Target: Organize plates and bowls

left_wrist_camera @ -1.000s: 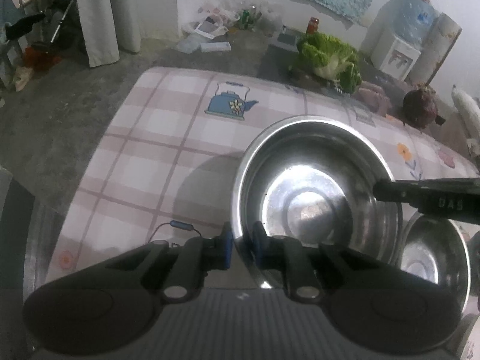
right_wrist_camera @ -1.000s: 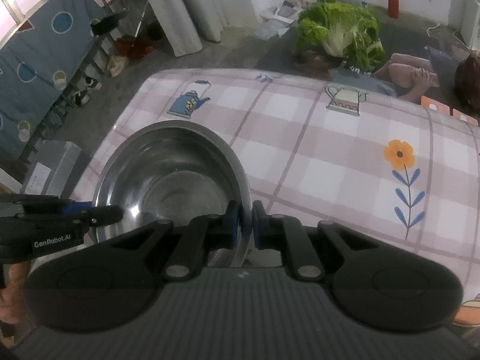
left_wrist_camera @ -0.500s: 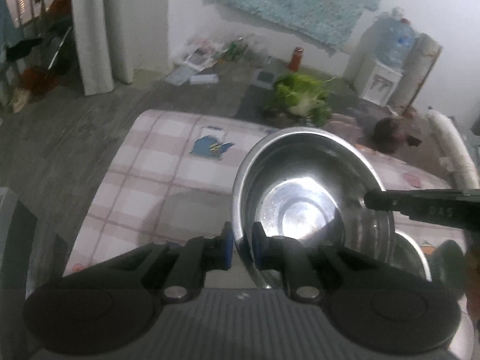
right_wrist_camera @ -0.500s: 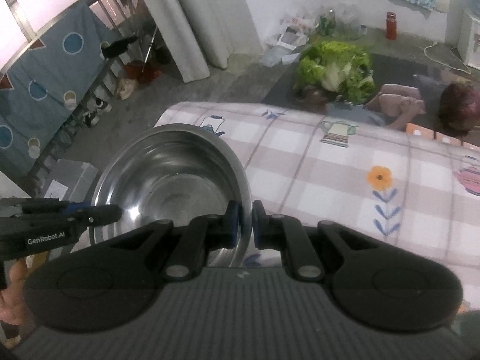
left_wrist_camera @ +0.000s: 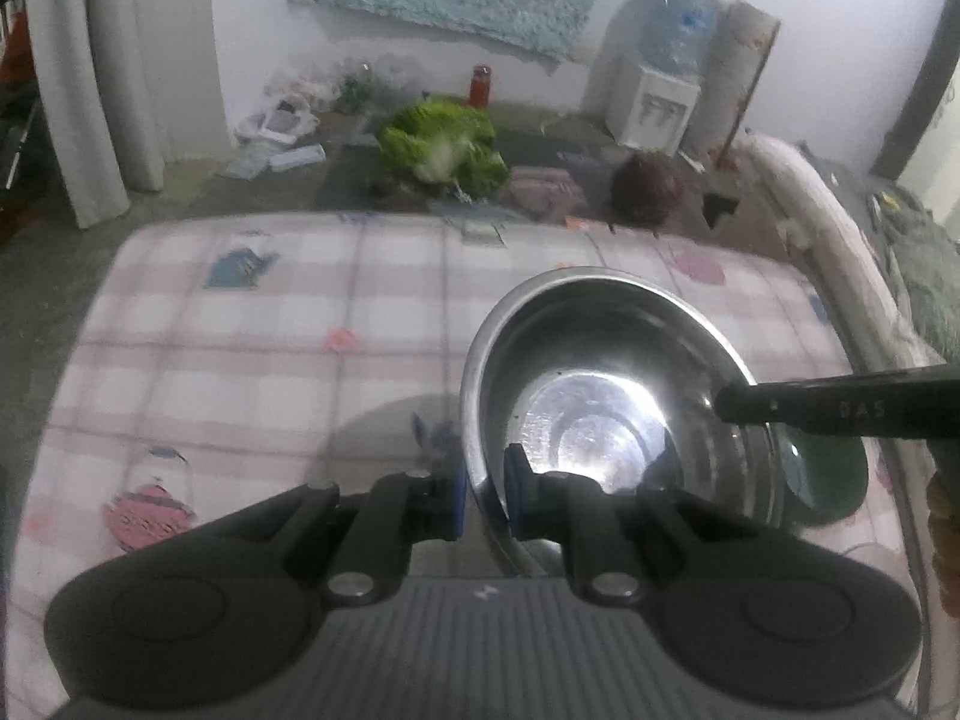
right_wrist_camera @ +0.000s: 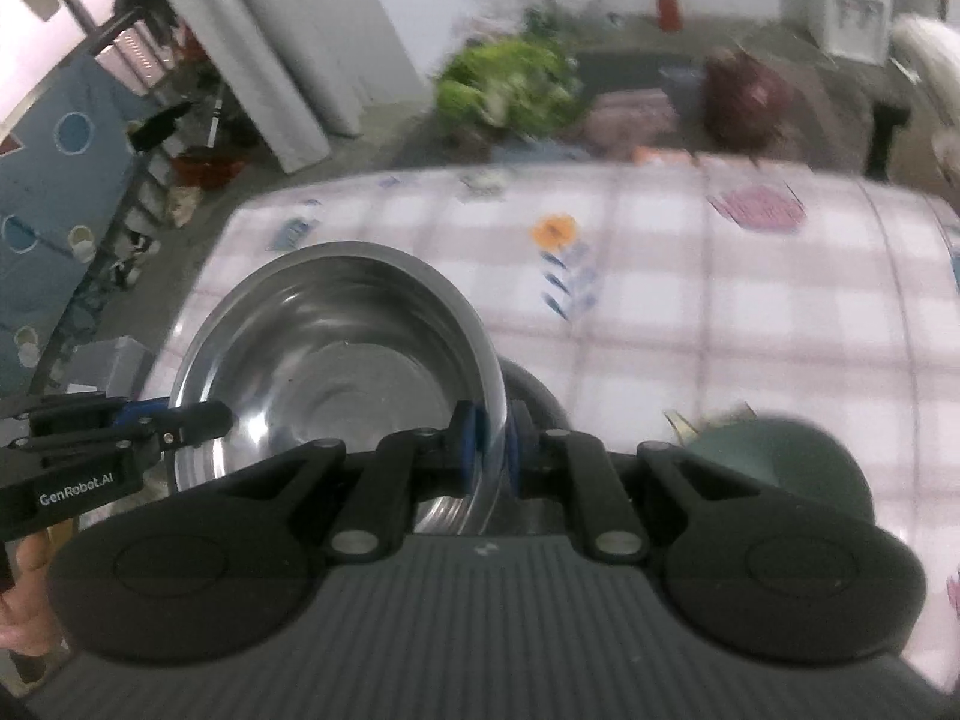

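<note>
A large steel bowl [left_wrist_camera: 606, 396] [right_wrist_camera: 342, 360] hangs above the checked tablecloth [left_wrist_camera: 240, 330], held by its rim from both sides. My left gripper [left_wrist_camera: 483, 480] is shut on the bowl's left rim, and it shows at the left of the right wrist view [right_wrist_camera: 210, 420]. My right gripper [right_wrist_camera: 492, 438] is shut on the right rim, and it reaches in from the right in the left wrist view [left_wrist_camera: 726, 405]. A dark green dish [left_wrist_camera: 834, 480] [right_wrist_camera: 780, 462] lies on the table below and to the right of the bowl, partly hidden by it.
Beyond the table's far edge, a cabbage [left_wrist_camera: 444, 144] lies on the floor and a person's dark-haired head [left_wrist_camera: 645, 186] shows. A water dispenser [left_wrist_camera: 654, 102] stands by the back wall, a curtain [left_wrist_camera: 102, 78] hangs at left. A hand [right_wrist_camera: 24, 600] holds the left gripper.
Both grippers have carried the steel bowl to the right across the table and a little upward. The small steel bowl has left the view and the green dish has come in.
</note>
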`<state>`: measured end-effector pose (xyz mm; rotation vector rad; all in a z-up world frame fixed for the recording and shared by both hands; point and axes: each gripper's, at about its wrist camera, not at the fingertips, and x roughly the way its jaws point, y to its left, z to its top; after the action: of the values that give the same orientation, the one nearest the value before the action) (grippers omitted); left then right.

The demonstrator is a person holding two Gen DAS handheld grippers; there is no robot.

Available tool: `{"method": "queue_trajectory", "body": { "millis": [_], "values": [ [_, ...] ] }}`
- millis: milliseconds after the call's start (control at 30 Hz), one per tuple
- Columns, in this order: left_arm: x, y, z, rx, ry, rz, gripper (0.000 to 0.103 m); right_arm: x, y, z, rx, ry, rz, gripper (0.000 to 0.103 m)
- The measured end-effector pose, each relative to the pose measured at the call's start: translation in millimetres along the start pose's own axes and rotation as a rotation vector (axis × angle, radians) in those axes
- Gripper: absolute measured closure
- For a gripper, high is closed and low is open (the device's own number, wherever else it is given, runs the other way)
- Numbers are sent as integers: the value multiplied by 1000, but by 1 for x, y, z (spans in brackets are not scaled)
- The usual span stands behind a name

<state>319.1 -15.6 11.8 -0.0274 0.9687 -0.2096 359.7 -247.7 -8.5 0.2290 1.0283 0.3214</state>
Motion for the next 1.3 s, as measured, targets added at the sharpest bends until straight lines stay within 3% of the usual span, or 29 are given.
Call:
{"method": "queue_trajectory", "body": {
  "millis": [267,833,967,1300],
  "values": [
    [24,-7,-12,8,64,21,89,13,-11,-23,-10,45,-30,93],
    [37,-6,-18,6,121,36,88,21,7,-19,-134,35,-96,86],
    [32,-9,-20,28,102,40,83,20,9,-19,-154,27,-124,78],
    [3,-21,-19,78,20,41,61,-1,6,-23,-116,-22,-93,72]
  ]
}}
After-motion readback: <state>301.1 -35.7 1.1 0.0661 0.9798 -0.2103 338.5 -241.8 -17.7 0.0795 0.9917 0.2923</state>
